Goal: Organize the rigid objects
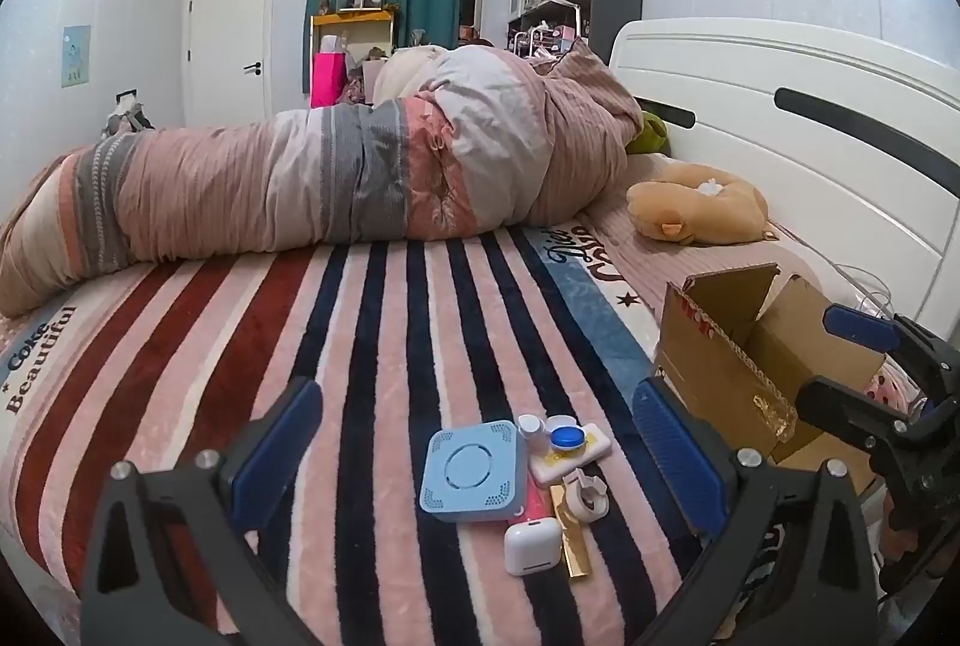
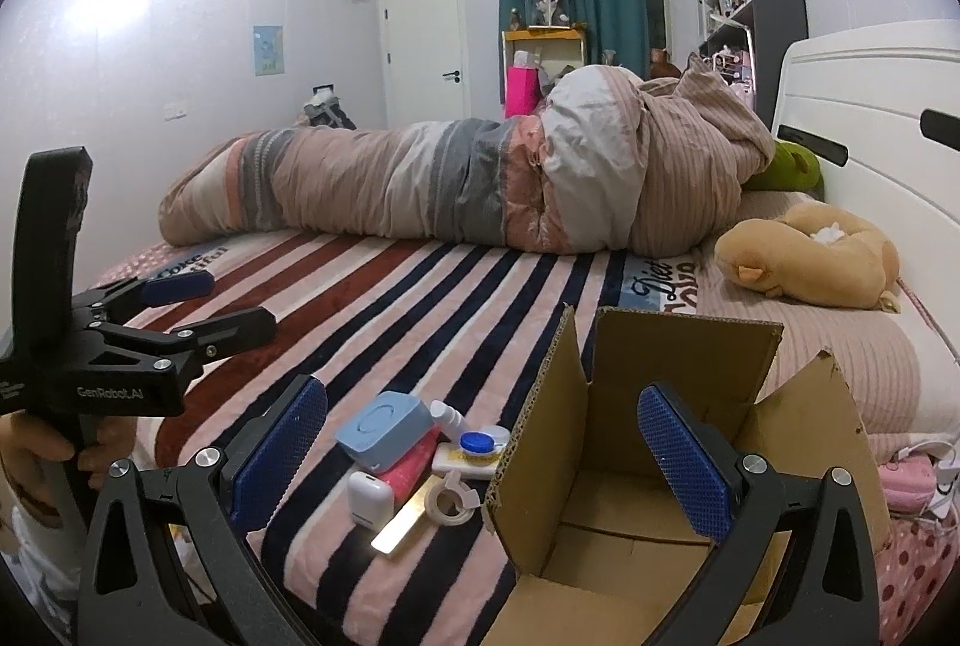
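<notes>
A pile of small rigid items lies on the striped blanket: a light blue square device (image 1: 469, 472) (image 2: 384, 429), a white earbud-style case (image 1: 532, 546) (image 2: 368, 505), a blue-capped contact lens case (image 1: 567, 437) (image 2: 478, 443) on a white flat box, a small white bottle (image 1: 530, 427), a white ring part (image 1: 586, 496) (image 2: 447, 502), a gold strip (image 2: 403, 525) and a pink item (image 2: 407, 466). An open cardboard box (image 1: 744, 376) (image 2: 630, 478) stands right of the pile. My left gripper (image 1: 474, 466) is open above the pile. My right gripper (image 2: 483, 460) is open at the box's left wall.
A rolled quilt (image 1: 336, 178) lies across the far side of the bed. A tan plush toy (image 1: 696, 208) lies by the white headboard (image 1: 780, 106). The right gripper shows at the right edge of the left wrist view (image 1: 888, 394); the left gripper shows at the left of the right wrist view (image 2: 180, 310).
</notes>
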A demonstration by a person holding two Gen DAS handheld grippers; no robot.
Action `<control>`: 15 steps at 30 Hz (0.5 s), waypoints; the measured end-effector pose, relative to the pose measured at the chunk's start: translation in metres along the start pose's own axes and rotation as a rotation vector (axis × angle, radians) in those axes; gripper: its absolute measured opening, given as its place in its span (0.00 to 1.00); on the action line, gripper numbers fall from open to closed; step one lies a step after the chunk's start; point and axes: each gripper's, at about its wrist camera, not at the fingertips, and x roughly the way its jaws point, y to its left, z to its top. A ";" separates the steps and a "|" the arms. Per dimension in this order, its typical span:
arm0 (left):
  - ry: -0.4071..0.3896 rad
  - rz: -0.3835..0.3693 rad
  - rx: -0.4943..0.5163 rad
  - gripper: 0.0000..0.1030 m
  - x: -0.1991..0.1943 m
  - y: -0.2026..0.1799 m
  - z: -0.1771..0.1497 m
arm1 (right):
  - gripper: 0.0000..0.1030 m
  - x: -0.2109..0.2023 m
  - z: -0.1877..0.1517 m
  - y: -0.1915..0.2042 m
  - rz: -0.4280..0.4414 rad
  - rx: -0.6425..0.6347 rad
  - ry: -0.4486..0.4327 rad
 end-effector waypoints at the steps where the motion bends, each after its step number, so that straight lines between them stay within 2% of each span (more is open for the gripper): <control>1: -0.001 0.001 -0.001 1.00 0.000 0.000 0.000 | 1.00 0.000 0.000 0.000 -0.001 0.001 0.001; 15: 0.000 -0.004 -0.008 1.00 -0.005 0.001 0.001 | 1.00 -0.002 -0.002 -0.003 -0.001 0.011 -0.005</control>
